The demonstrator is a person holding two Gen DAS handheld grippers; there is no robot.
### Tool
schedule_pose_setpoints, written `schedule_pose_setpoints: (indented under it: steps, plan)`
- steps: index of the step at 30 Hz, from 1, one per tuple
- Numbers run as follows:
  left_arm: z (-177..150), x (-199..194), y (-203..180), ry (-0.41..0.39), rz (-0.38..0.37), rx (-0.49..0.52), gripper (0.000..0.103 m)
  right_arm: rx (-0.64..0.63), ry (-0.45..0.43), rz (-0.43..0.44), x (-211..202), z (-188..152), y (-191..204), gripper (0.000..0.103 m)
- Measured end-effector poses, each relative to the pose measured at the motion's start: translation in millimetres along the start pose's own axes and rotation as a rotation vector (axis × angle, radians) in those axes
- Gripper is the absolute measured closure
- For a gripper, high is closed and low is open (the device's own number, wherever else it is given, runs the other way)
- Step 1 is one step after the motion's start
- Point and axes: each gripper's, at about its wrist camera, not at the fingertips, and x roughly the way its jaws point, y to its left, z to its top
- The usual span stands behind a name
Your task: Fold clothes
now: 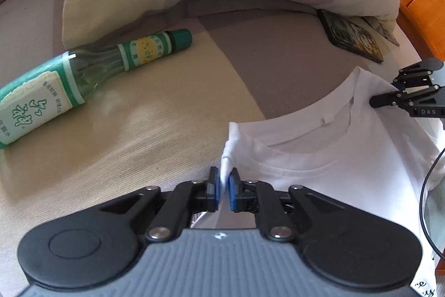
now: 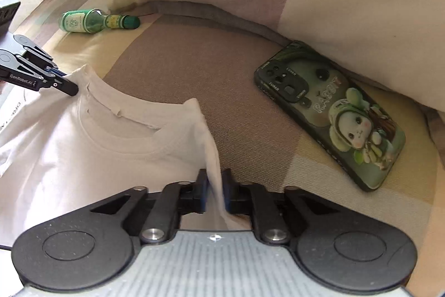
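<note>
T-shirt: my white T-shirt (image 1: 319,157) lies on the bedsheet (image 1: 139,130), collar pointing ahead of my fingers, body running back beneath them.
Left gripper (image 1: 222,187): clamped on the left shoulder fold.
Right gripper (image 2: 214,189): clamped on the right shoulder fold.
Writing: "RABBIT" on the phone case (image 2: 333,113), ahead-right of my right fingers; bottle (image 1: 69,82) label in Chinese.
Hidden: hem cut off.
</note>
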Motion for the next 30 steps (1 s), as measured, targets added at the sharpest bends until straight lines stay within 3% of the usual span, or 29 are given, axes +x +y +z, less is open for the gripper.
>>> schedule_pose_setpoints:
  steps: [2,6,9,15,17,22,24,25,30]
  plan:
    - [-1,-13,0,-0.038,0.064,-0.033,0.069,0.006,-0.05,-0.024,-18,-4,2,0.057]
    - [-12,-50,-3,-0.144,0.124,-0.058,0.068,0.062,-0.126,-0.046,-60,-16,-3,0.052]
    - [-32,-76,-15,-0.167,0.114,-0.059,0.062,0.118,-0.133,-0.06,-86,-38,-3,0.05]
    - [-96,-83,-71,-0.092,0.084,-0.03,0.06,0.283,-0.08,-0.017,-117,-99,7,0.042]
    - [-124,-78,-95,-0.066,0.084,-0.002,0.059,0.354,-0.071,0.013,-122,-122,14,0.035]
    - [-174,-57,-126,-0.005,0.058,-0.065,0.057,0.582,-0.057,0.051,-117,-181,20,0.031]
    - [-187,-47,-134,0.038,0.077,-0.085,0.057,0.648,-0.041,0.043,-115,-196,20,0.031]
    - [-189,-48,-138,0.03,0.078,-0.071,0.053,0.68,-0.033,0.039,-114,-203,20,0.031]
    - [-182,-55,-146,0.023,0.075,-0.059,0.05,0.796,-0.12,-0.069,-146,-231,-11,0.031]
